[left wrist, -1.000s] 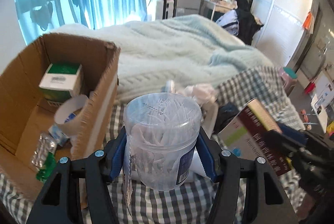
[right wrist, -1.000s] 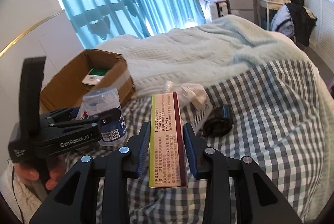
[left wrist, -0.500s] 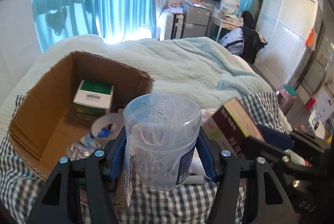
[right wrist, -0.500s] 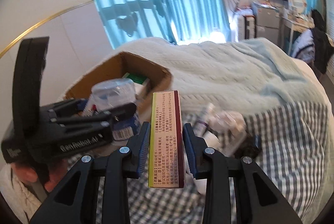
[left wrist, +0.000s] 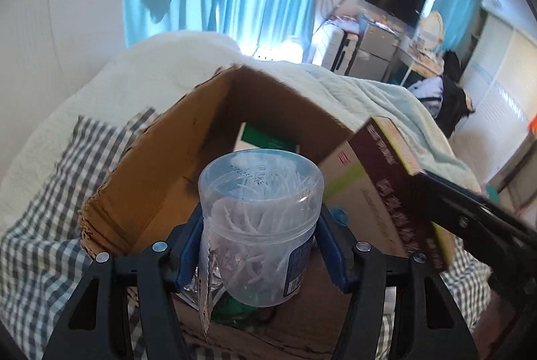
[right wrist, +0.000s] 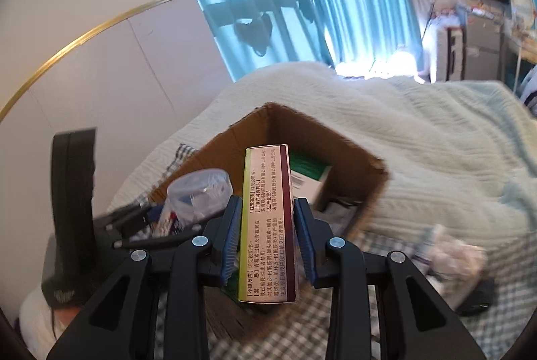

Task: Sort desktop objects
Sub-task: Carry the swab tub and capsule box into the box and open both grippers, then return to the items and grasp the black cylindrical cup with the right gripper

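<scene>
Both held items carried over the open cardboard box on the bed

On the left, a clear plastic jar of cotton swabs [left wrist: 260, 225] is clamped upright between the fingers [left wrist: 191, 247] of the left gripper [left wrist: 260, 254], directly above the near part of the cardboard box [left wrist: 188, 158], where a green-and-white carton [left wrist: 268, 142] already lies against the far wall. To the right, a tall maroon medicine box [right wrist: 268, 219] is held narrowly by the right gripper [right wrist: 266, 246], its long axis running along the fingers, over the box's near right edge. The left hand is judged nearer the box's middle; release there looks possible for both. The checked sheet [left wrist: 43, 192] is seen underneath.
</scene>
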{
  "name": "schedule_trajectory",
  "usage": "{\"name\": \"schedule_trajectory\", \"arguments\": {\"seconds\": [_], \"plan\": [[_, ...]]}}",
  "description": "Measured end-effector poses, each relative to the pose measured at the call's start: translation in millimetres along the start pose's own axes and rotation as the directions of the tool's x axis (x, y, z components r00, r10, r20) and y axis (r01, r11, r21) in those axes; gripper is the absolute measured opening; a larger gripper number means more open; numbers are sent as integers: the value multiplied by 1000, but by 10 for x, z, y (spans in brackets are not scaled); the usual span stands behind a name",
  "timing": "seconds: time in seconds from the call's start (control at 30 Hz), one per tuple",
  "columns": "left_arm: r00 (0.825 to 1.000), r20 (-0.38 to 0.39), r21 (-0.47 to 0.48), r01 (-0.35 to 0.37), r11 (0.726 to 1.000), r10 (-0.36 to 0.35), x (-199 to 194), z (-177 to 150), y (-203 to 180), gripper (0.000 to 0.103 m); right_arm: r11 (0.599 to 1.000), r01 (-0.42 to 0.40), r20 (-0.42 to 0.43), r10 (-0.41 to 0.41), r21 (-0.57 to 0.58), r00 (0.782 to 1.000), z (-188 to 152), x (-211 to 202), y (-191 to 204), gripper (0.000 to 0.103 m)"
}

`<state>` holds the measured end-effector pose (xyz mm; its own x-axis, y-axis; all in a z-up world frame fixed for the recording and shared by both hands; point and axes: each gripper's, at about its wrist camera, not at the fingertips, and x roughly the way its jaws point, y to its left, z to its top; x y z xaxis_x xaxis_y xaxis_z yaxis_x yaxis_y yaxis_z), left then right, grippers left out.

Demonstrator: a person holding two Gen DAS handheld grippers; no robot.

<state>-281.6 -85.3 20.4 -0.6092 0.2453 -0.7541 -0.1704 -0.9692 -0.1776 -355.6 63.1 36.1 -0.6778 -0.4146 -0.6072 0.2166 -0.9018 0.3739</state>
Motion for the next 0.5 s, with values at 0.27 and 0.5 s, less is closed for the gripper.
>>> {"name": "schedule_trajectory", "arguments": {"seconds": [0.27,0.5], "plan": [[1000,-5,3,8,1000,-8,79,-62,126,75,1000,13,58,-15,21,998,-55,-53,-238,66],[998,58,82,-11,997,7,-208,-127,-188,91,978,195,82,-189,-74,979,-223,-626,-553,66]]}}
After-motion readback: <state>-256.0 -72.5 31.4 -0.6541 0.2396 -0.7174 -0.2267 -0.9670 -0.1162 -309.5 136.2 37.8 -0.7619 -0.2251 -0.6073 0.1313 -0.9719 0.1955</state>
